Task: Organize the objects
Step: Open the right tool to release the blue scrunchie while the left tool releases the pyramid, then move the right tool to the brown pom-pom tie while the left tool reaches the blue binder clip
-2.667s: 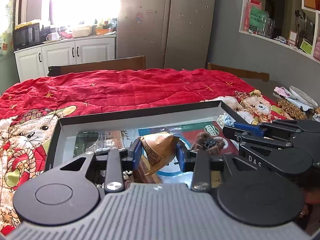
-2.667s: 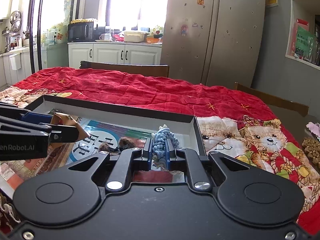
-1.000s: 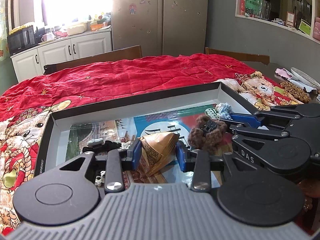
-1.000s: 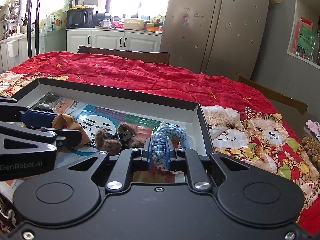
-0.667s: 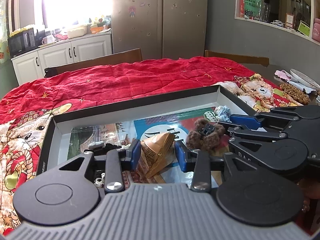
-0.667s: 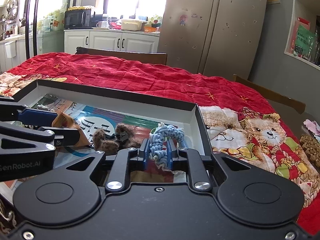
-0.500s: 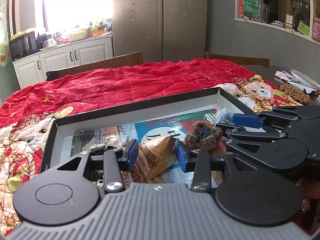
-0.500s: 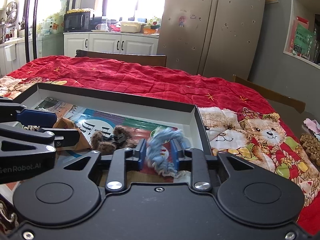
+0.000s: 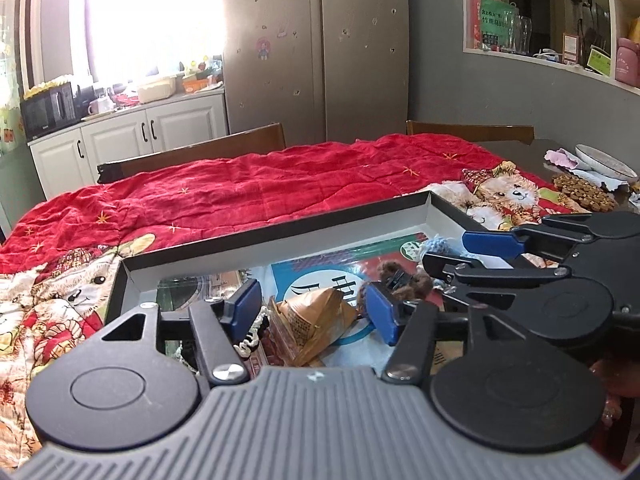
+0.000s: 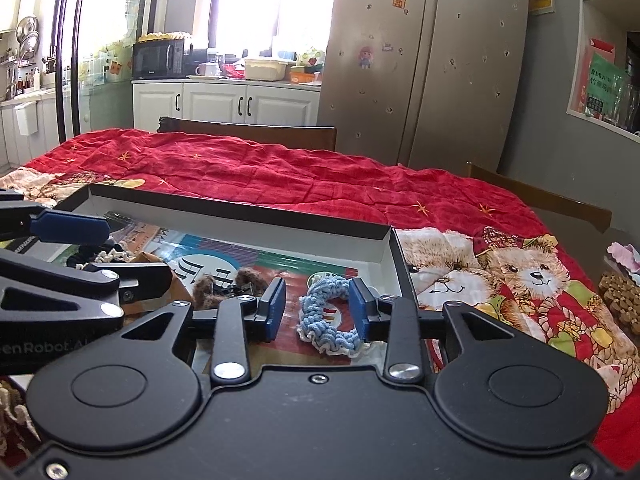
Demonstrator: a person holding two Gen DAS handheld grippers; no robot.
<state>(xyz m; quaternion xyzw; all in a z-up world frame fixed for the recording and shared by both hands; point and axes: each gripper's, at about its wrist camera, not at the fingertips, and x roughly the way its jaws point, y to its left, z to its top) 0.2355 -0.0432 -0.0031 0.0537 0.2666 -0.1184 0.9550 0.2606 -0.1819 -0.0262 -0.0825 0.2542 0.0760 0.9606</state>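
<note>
A shallow black-rimmed tray (image 9: 280, 232) (image 10: 240, 210) with a printed floor lies on the red quilt. My left gripper (image 9: 314, 308) (image 10: 136, 250) is over its near left part with jaws opening. A brown paper packet (image 9: 316, 316) (image 10: 178, 282) lies on the tray floor between the pads, free of both. My right gripper (image 10: 316, 308) (image 9: 446, 250) is over the near right part, jaws also opening. A blue knitted scrunchie (image 10: 310, 312) (image 9: 434, 244) rests on the tray floor between its pads, released. A brown fuzzy hair clip (image 9: 400, 280) (image 10: 224, 280) lies between the two grippers.
A black and white lace piece (image 9: 248, 340) (image 10: 108, 254) lies in the tray's left part. The red bear-print quilt (image 10: 280, 176) covers the table. Wooden chair backs (image 9: 200, 152) stand at the far side. A plate (image 9: 604, 160) and a brown mat (image 9: 584, 192) sit at the right edge.
Both grippers have opened. The brown packet has slipped from the left pads and the blue scrunchie from the right pads; both now lie on the tray floor.
</note>
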